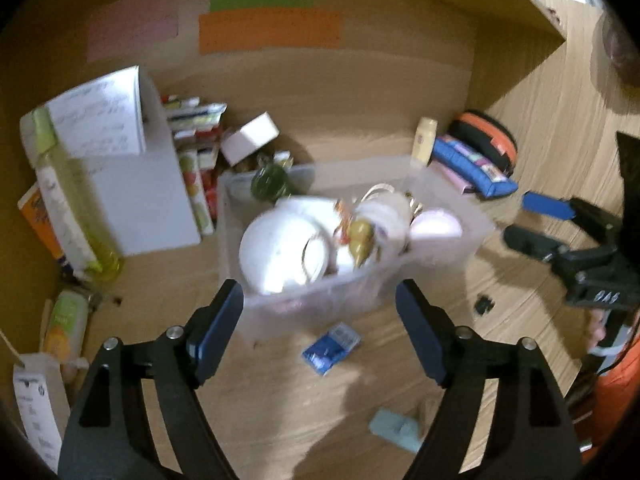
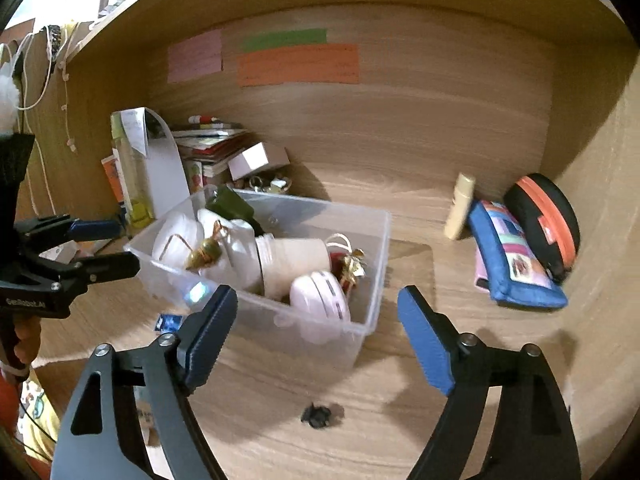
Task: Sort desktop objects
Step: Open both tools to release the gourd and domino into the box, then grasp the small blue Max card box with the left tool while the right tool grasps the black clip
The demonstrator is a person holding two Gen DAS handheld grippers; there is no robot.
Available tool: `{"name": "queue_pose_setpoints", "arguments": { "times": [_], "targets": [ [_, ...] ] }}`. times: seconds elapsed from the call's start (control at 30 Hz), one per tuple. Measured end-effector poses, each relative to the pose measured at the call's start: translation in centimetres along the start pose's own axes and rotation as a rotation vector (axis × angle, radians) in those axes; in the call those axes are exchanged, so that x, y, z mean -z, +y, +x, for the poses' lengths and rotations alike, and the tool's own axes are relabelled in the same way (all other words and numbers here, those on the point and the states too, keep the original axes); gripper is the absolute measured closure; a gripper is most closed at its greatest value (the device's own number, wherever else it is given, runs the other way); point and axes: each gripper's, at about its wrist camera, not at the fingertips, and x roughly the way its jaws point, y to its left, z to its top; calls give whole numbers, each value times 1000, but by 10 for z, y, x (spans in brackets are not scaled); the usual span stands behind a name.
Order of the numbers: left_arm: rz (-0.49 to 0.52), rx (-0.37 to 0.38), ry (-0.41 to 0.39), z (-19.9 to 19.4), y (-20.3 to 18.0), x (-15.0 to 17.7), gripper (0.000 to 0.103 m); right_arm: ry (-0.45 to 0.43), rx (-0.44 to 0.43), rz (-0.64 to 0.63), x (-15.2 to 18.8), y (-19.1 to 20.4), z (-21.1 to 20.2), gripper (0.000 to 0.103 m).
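Both grippers hang empty with fingers spread wide: the left gripper (image 1: 320, 332) faces the near wall of the clear plastic bin (image 2: 372, 280), and the right gripper (image 2: 316, 332) sits over the bin's near right corner. Loose items lie on the desk in front of the bin: a blue packet (image 1: 331, 347), a small black clip (image 2: 318, 416) and a pale teal piece (image 1: 394, 429). The likely next step is gathering one of these, best done by lowering squarely over one item and closing on its narrow sides, keeping clear of the bin wall.

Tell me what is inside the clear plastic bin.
Inside the clear plastic bin: a white cup on its side, a pink round case, a dark green bottle. Anything beneath them is covered.
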Motion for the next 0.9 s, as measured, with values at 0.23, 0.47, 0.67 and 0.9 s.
{"name": "queue_pose_setpoints", "arguments": {
  "times": [0.23,0.47,0.67,0.9],
  "targets": [
    [-8,-34,112,14,9,32,24,72,30,-6,25,-10,0,20],
    [-62,-21,239,40,13,48,24,200,27,15,55,-19,20,20],
    [-50,-13,258,54,3,46,19,197,6,10,59,-14,23,20],
    [-30,-19,262,66,-4,39,19,228,-56,-17,59,-4,34,44]
  ]
}}
